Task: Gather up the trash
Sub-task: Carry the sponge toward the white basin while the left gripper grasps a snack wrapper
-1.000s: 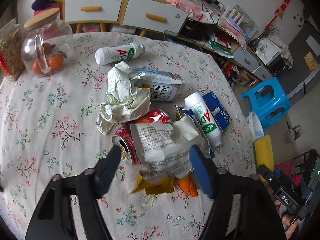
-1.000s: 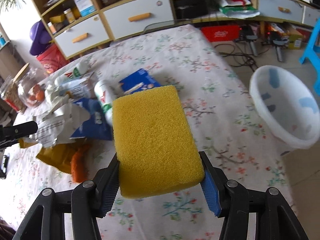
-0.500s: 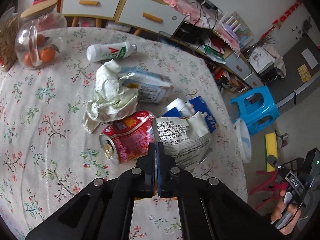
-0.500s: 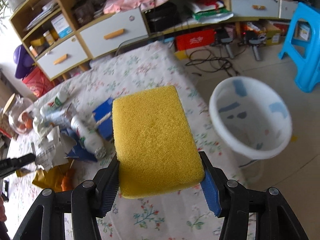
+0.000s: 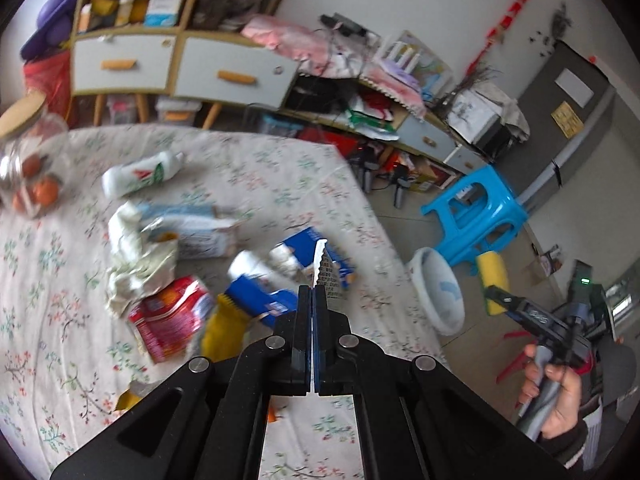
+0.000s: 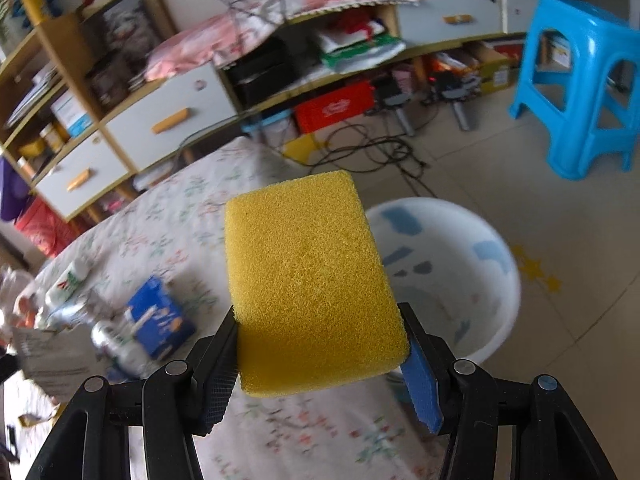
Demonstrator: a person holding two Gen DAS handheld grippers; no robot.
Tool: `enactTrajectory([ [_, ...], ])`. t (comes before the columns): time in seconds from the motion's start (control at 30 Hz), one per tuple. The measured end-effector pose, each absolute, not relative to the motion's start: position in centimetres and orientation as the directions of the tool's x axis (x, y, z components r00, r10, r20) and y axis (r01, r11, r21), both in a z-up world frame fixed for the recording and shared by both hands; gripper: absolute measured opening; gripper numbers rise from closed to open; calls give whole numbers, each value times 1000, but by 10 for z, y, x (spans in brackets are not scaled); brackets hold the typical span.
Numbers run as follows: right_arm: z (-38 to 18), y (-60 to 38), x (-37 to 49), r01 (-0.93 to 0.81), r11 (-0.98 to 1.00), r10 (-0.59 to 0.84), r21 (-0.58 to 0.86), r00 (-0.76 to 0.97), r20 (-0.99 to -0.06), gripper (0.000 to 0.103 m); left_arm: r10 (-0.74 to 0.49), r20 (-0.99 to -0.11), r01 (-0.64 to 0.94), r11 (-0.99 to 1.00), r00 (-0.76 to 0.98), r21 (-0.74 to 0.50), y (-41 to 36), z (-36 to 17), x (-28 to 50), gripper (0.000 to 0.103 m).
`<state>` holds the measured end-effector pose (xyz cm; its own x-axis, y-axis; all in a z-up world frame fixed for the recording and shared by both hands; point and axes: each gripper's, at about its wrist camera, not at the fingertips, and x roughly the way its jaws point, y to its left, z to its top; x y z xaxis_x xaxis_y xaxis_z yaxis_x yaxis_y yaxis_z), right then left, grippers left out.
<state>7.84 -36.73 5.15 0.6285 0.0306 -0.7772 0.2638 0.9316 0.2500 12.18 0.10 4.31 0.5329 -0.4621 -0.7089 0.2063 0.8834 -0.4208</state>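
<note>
My left gripper (image 5: 312, 290) is shut on a white printed wrapper (image 5: 321, 266), which sticks up edge-on from between the jaws, lifted above the table. Under it on the floral tablecloth (image 5: 48, 280) lie a crushed red can (image 5: 172, 316), crumpled paper (image 5: 136, 256), a milk carton (image 5: 200, 232), two white bottles (image 5: 136, 176), a blue box (image 5: 308, 248) and a yellow wrapper (image 5: 224, 332). My right gripper (image 6: 318, 314) is shut on a yellow sponge (image 6: 308, 272), over the table's edge beside the white bin (image 6: 460, 264) on the floor.
A glass jar (image 5: 32, 168) with orange fruit stands at the table's far left. A blue stool (image 6: 580, 80) is on the floor behind the bin. Drawers and cluttered shelves (image 5: 168, 68) line the wall. A person's hand (image 5: 556, 396) holds the right gripper's handle.
My left jaws closed on the white printed wrapper and lifted it off the trash pile. My right gripper carried the sponge from over the table toward the white bin.
</note>
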Motion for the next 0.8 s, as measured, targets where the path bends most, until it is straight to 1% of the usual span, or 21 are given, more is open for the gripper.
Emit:
enactTrajectory([
  [0.1, 35, -389, 84, 310, 908, 43, 283, 601, -798, 63, -477, -703, 246, 878, 528, -411, -22, 54, 124, 0],
  [0.2, 22, -405, 90, 343, 903, 13, 259, 580, -815, 63, -494, -698, 278, 869, 518, -408, -40, 58, 125, 0],
  [0.33, 7, -427, 96, 376, 886, 19, 270, 554, -832, 63, -519, -699, 321, 855, 492, -408, -72, 60, 131, 0],
  [0.53, 6, -442, 102, 385, 873, 41, 301, 556, -830, 63, -548, -709, 383, 831, 443, -403, -120, 59, 142, 0],
  [0.63, 7, -447, 101, 389, 869, 41, 307, 561, -827, 63, -525, -760, 408, 834, 383, -371, -142, 46, 148, 1],
  [0.7, 6, -449, 101, 390, 865, 49, 315, 559, -827, 63, -470, -809, 386, 861, 352, -332, -148, 32, 154, 3],
  [0.73, 5, -450, 101, 390, 865, 52, 317, 558, -828, 63, -425, -840, 369, 880, 338, -298, -150, 21, 157, 7],
  [0.77, 5, -450, 100, 388, 866, 54, 316, 556, -829, 63, -394, -859, 358, 893, 327, -274, -151, 13, 159, 21],
  [0.8, 5, -450, 100, 384, 868, 55, 315, 555, -830, 63, -365, -874, 342, 905, 321, -253, -151, 5, 161, 44],
])
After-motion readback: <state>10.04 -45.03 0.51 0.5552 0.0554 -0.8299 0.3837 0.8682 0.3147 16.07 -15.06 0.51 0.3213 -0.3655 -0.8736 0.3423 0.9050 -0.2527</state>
